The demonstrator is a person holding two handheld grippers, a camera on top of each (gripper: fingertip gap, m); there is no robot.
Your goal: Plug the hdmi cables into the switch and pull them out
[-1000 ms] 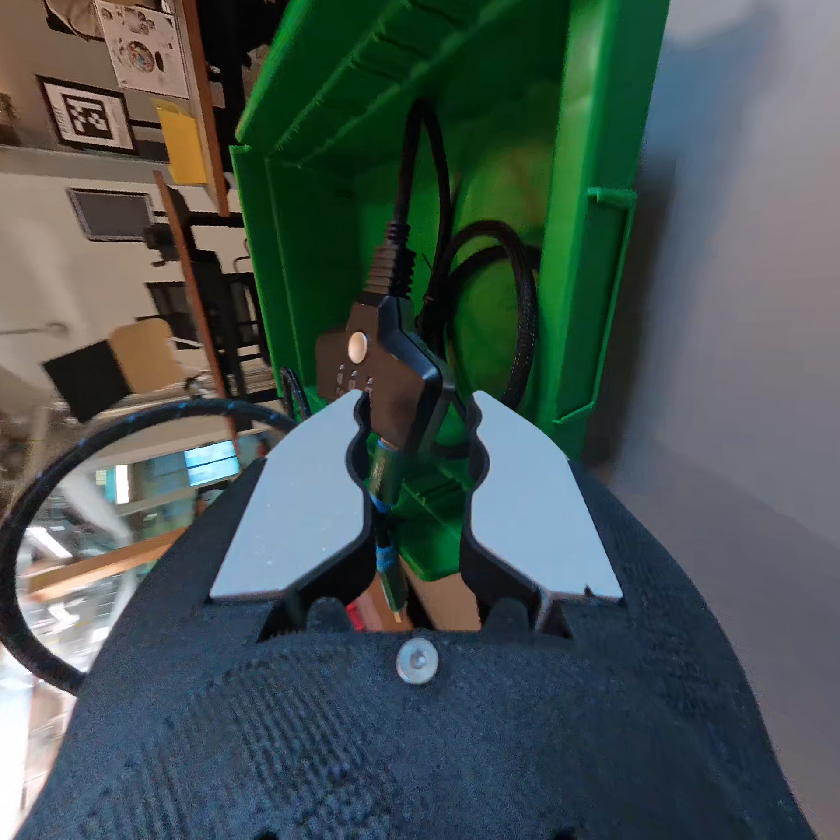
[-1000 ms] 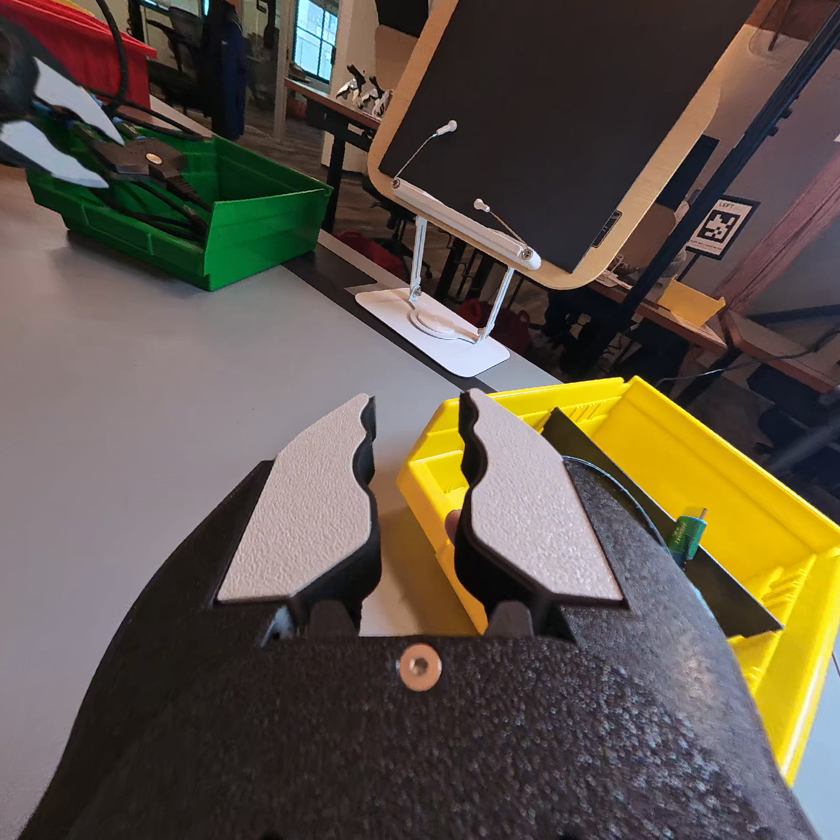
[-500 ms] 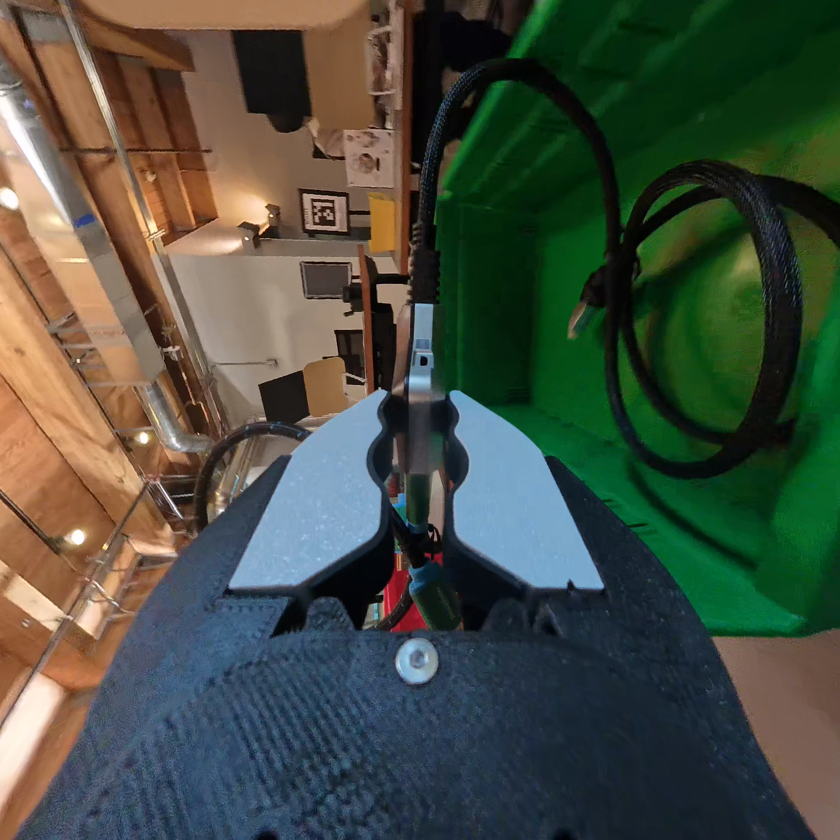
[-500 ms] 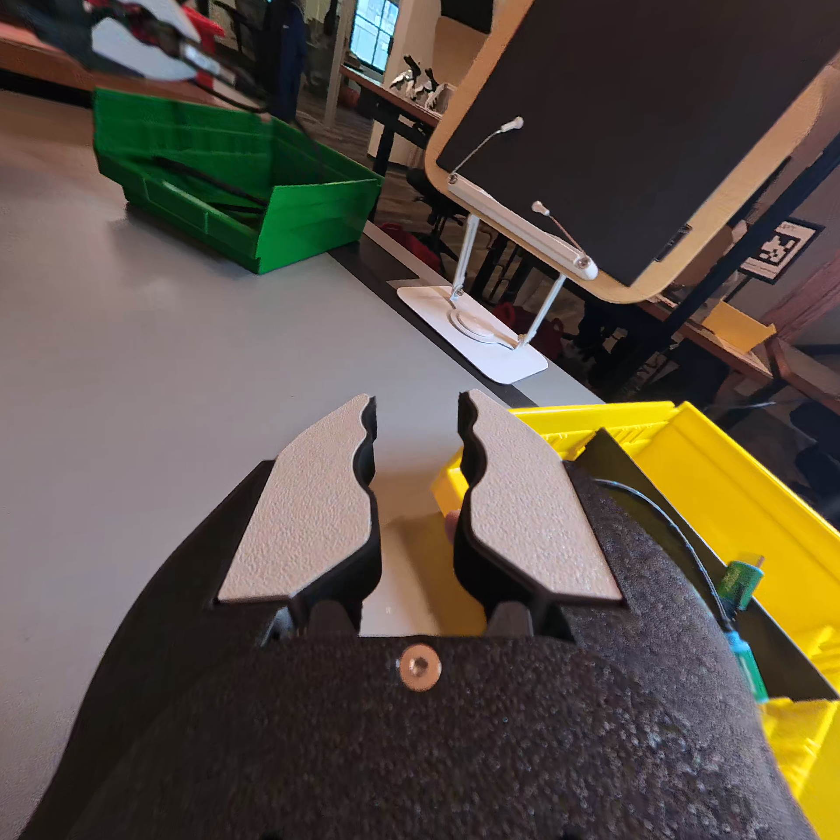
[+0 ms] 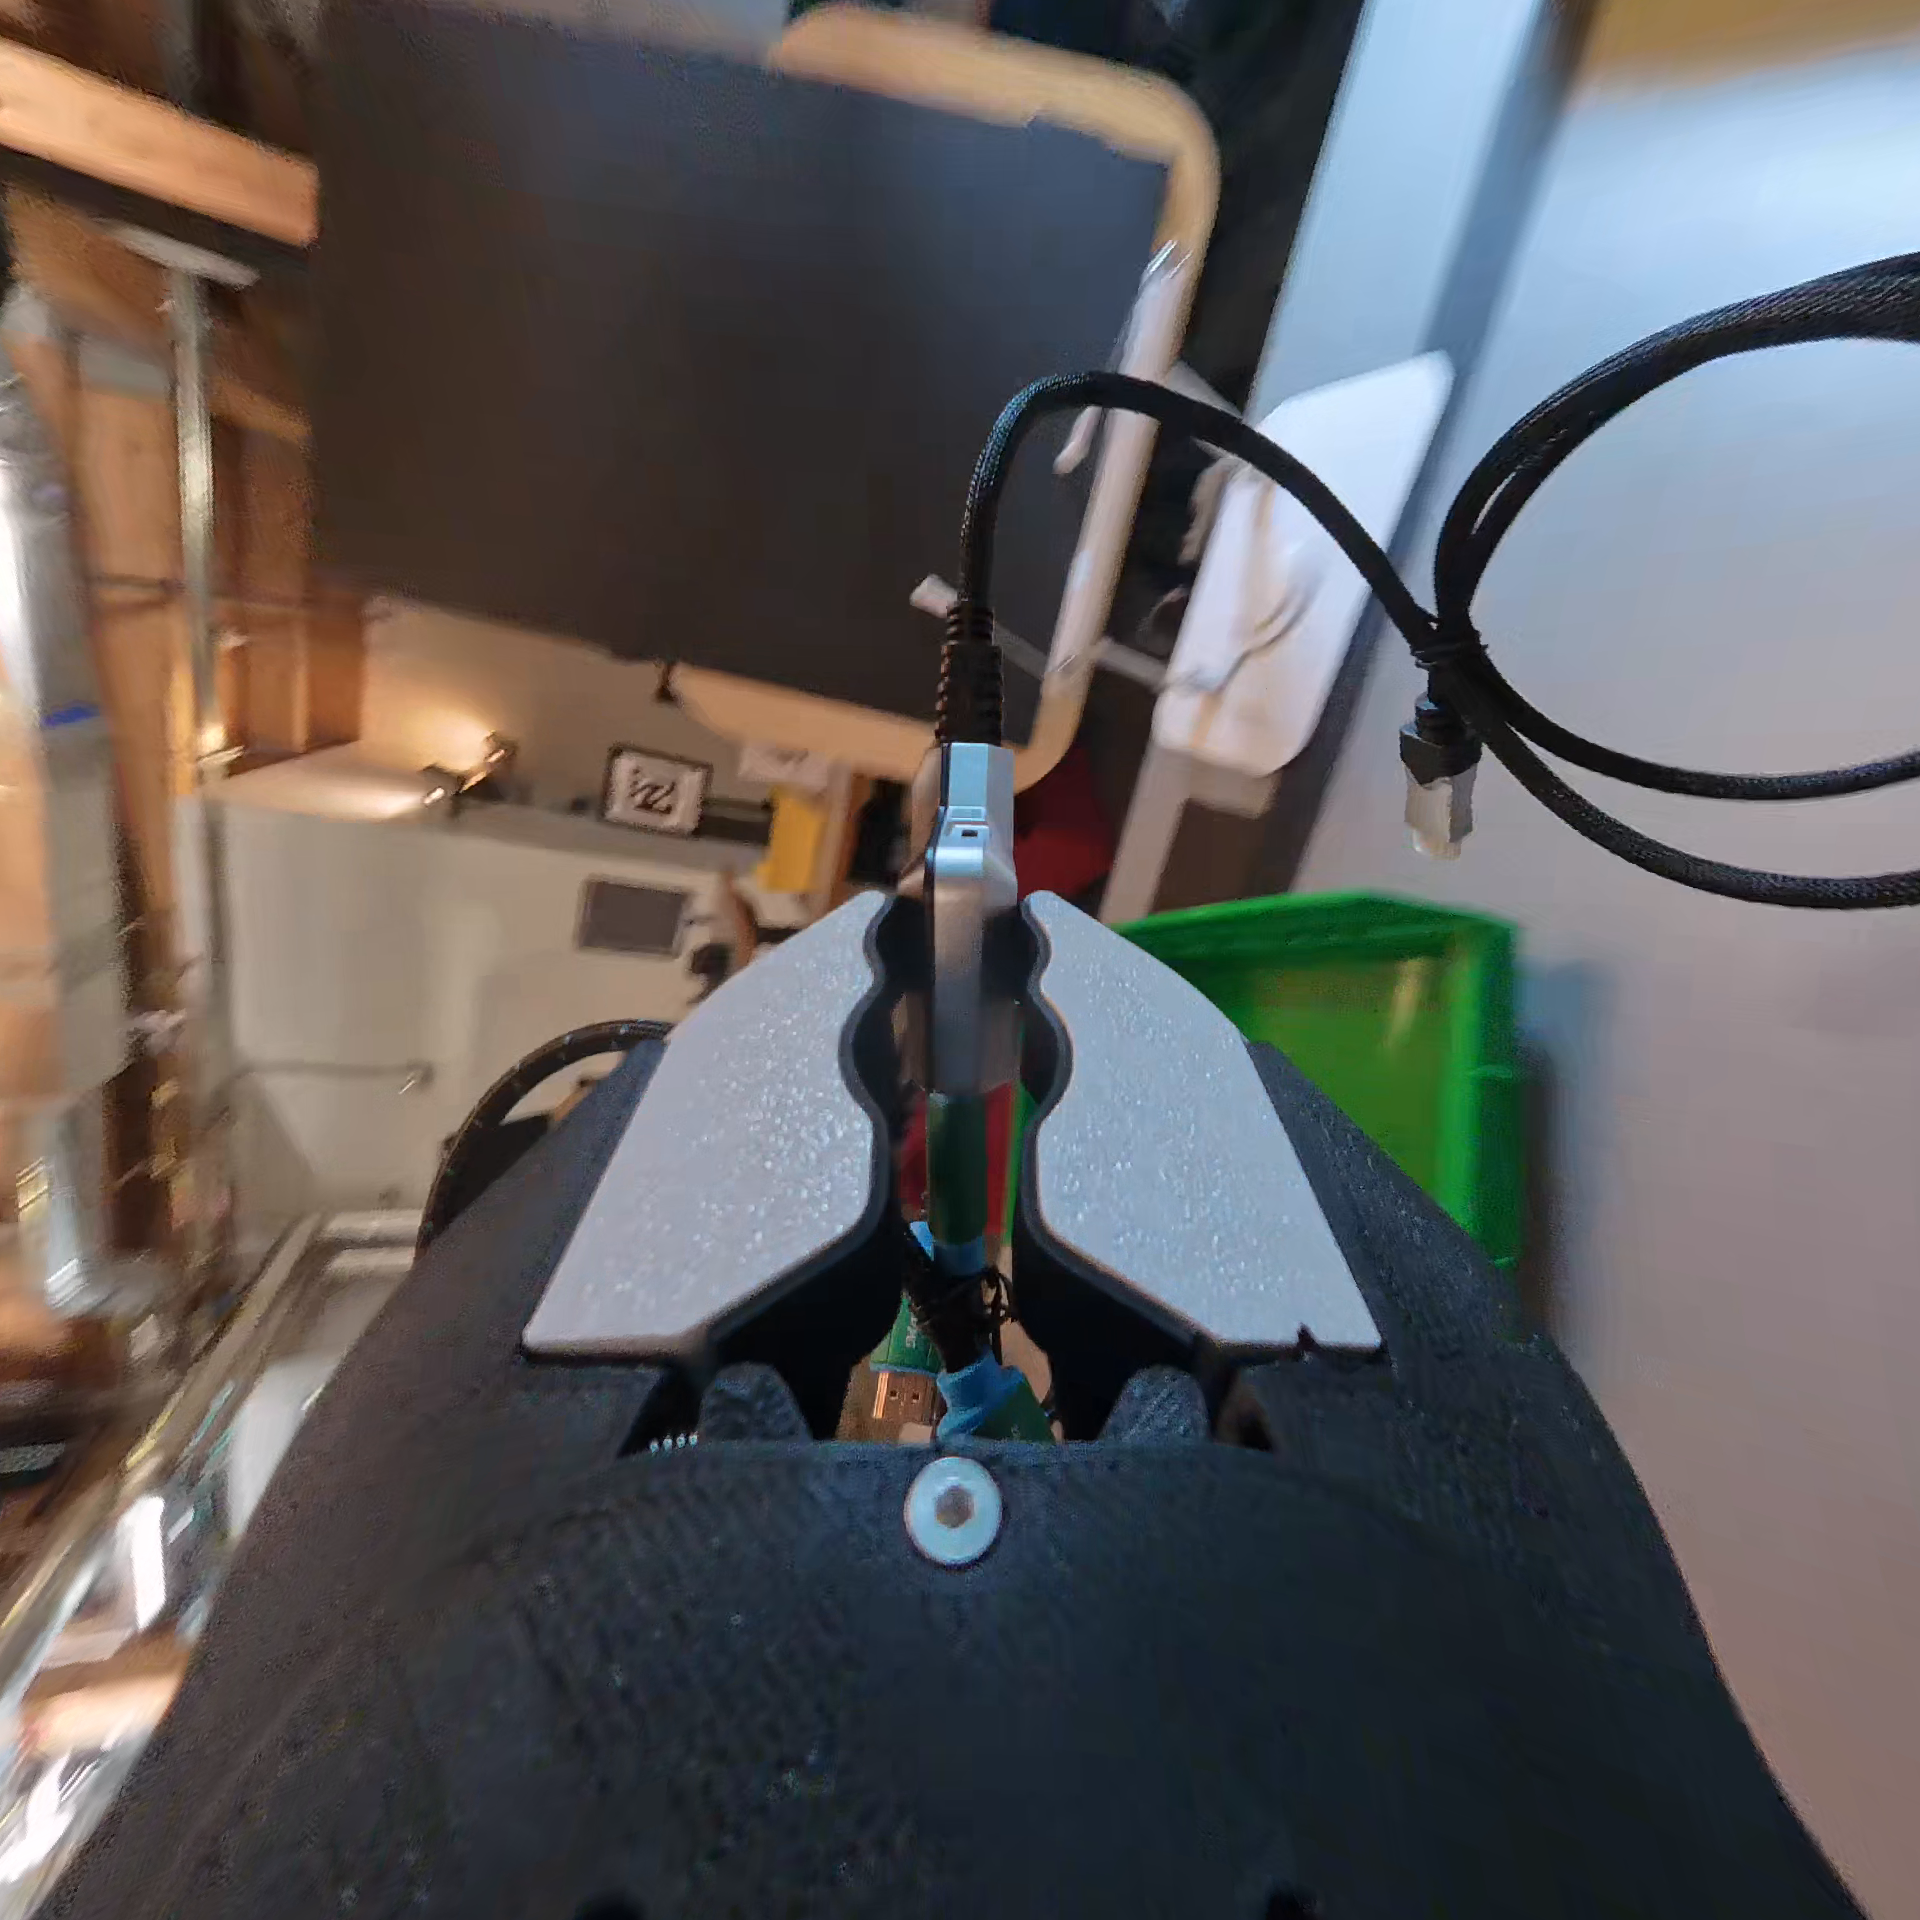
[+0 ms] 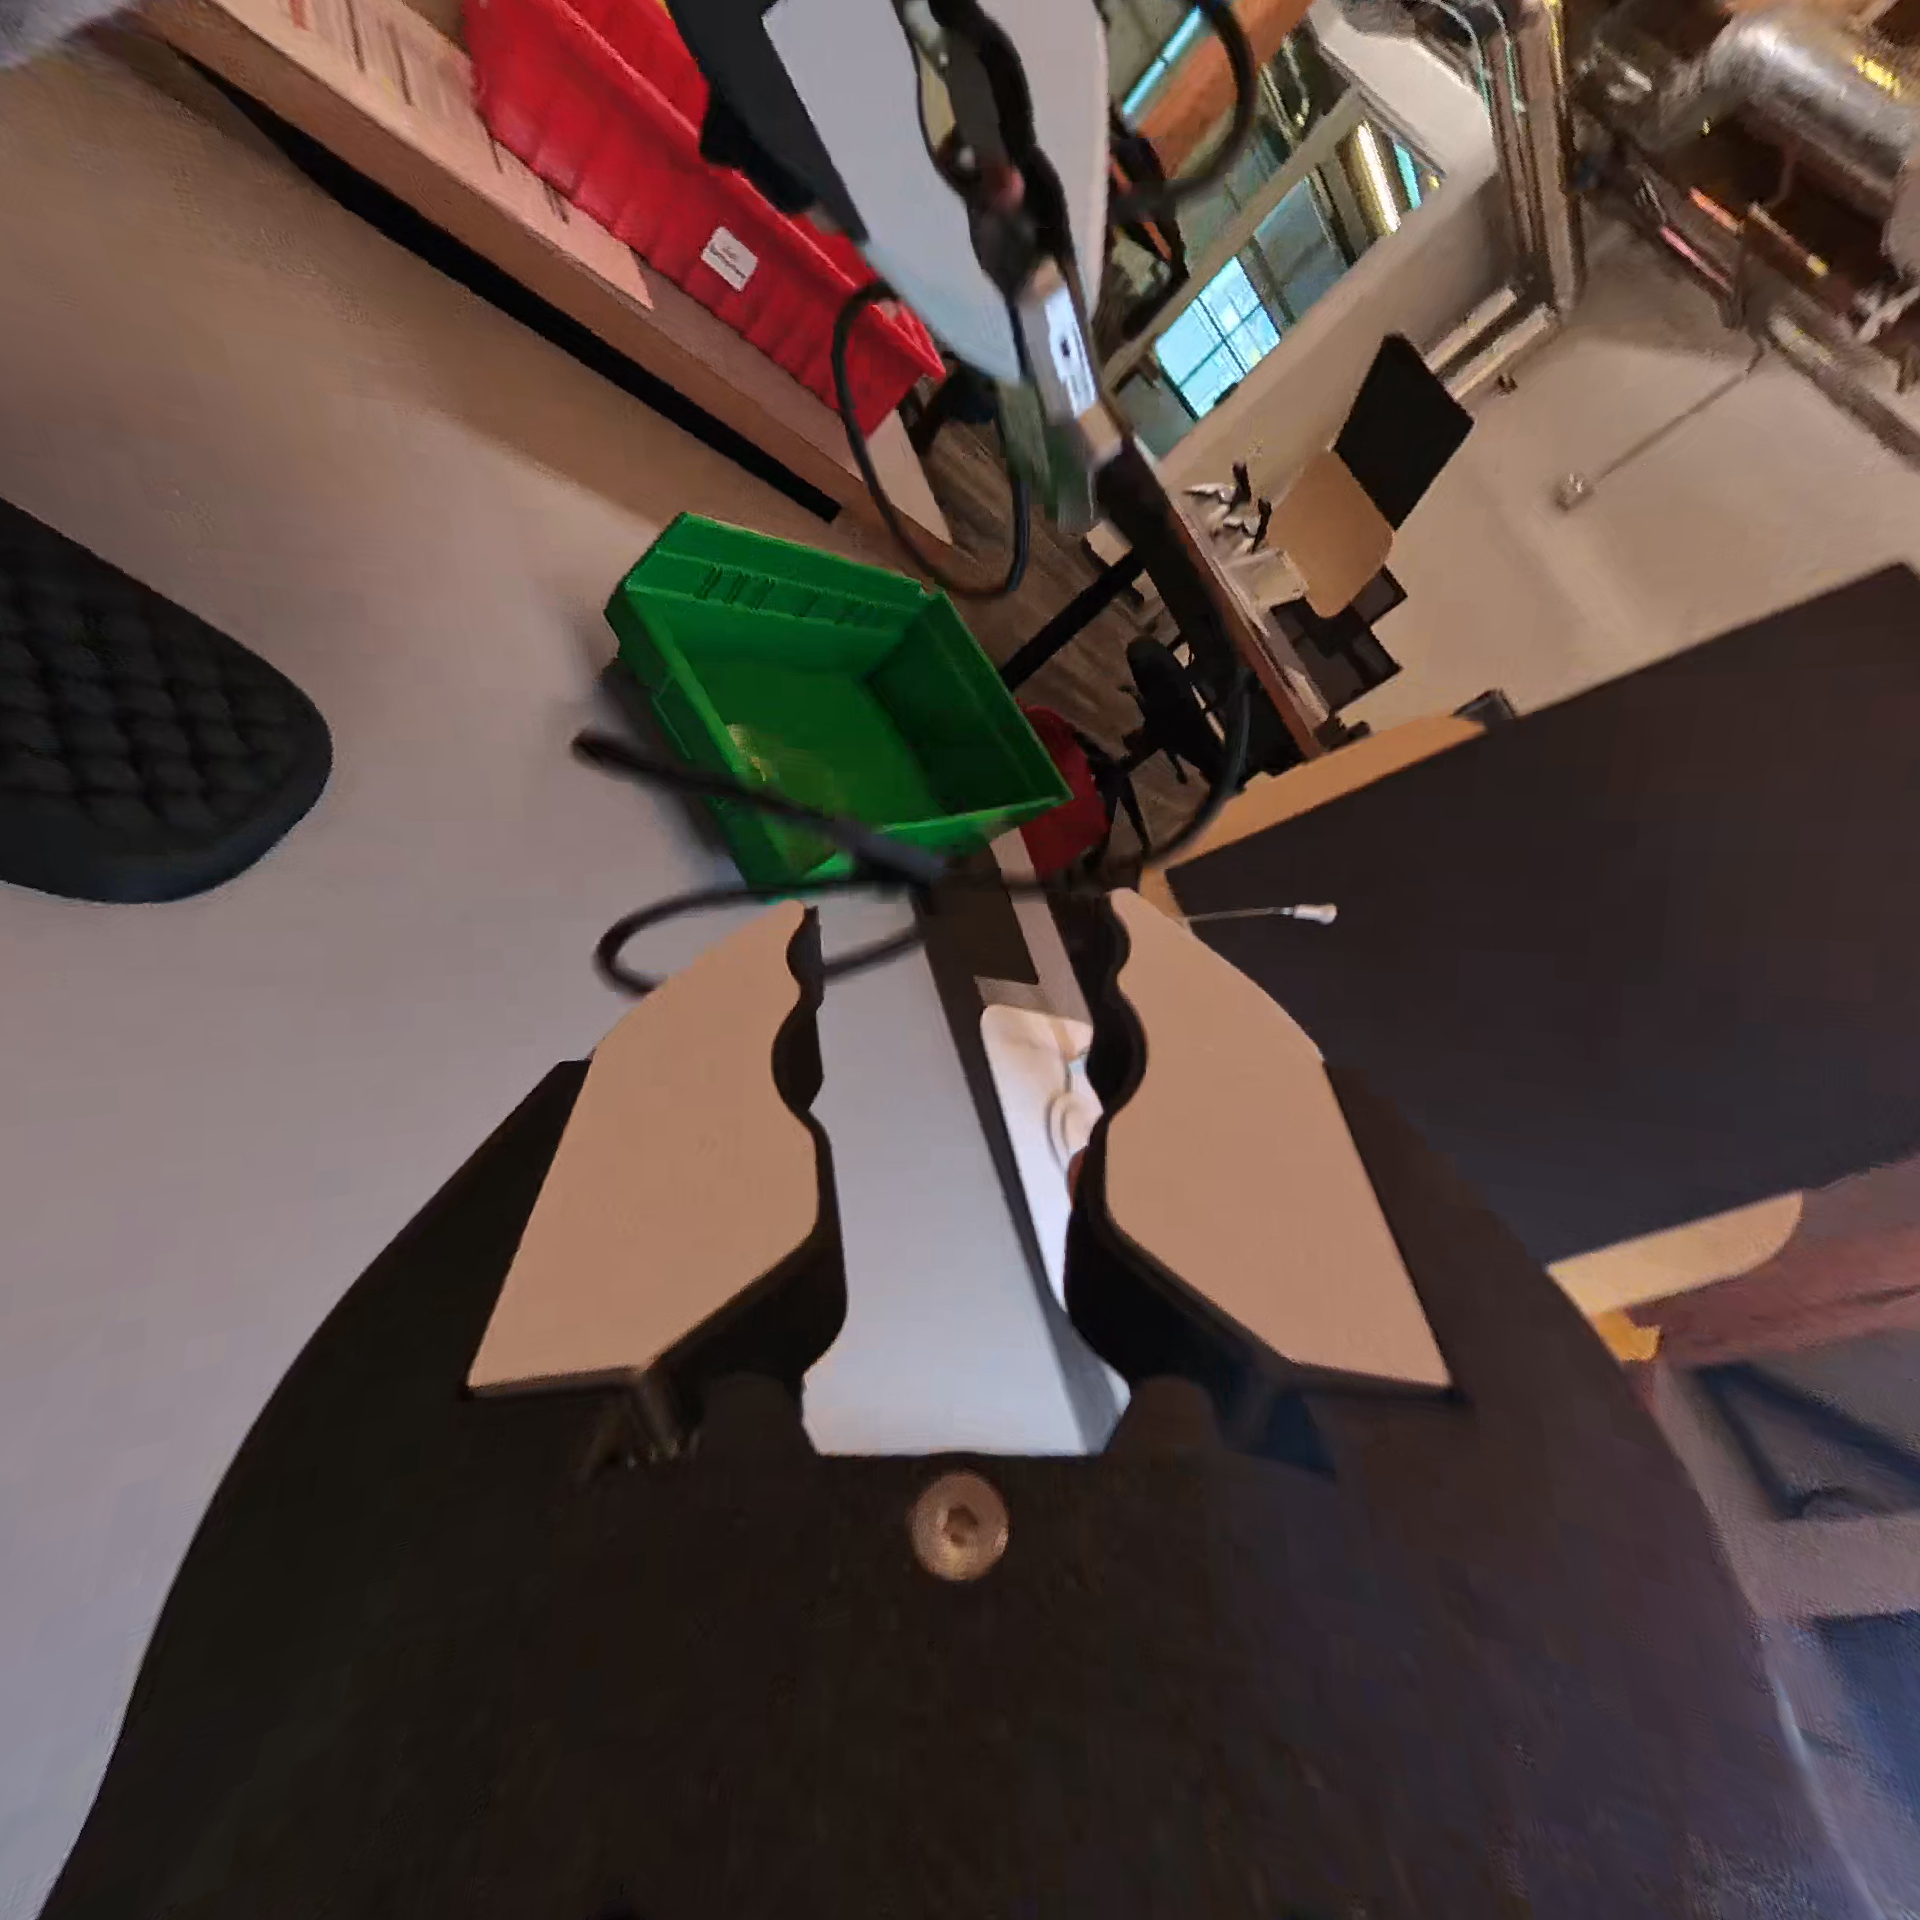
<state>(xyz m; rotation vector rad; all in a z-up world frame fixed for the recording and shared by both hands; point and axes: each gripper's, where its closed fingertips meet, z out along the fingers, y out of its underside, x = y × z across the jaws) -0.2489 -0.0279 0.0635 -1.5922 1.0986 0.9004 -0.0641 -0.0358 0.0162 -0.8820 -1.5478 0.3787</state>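
Observation:
My left gripper (image 5: pixel 961 914) is shut on the grey HDMI switch (image 5: pixel 966 966), seen edge-on and held in the air. A black braided cable (image 5: pixel 1195 416) leaves the switch's far end, loops right and ends in a loose plug (image 5: pixel 1436 784). A green connector (image 5: pixel 956 1153) hangs from the switch's near end between the fingers. My right gripper (image 6: pixel 961 935) is open and empty above the grey table (image 6: pixel 416 1039). In the right wrist view the left gripper (image 6: pixel 935 156) shows high up with the switch (image 6: pixel 1060 343), and a black cable (image 6: pixel 748 800) dangles over the green bin (image 6: pixel 831 675).
The green bin also shows in the left wrist view (image 5: pixel 1351 1018). A red bin (image 6: pixel 675 187) stands on a far bench. A black mat (image 6: pixel 125 727) lies at the left. A black board (image 6: pixel 1558 935) on a white stand base (image 6: pixel 1039 1060) stands at the right. The grippers' ends are close to 20 cm from one another.
My left gripper has lifted the switch and its cables out of the green bin. My right gripper has swung away from the yellow bin toward the green bin and opened wider.

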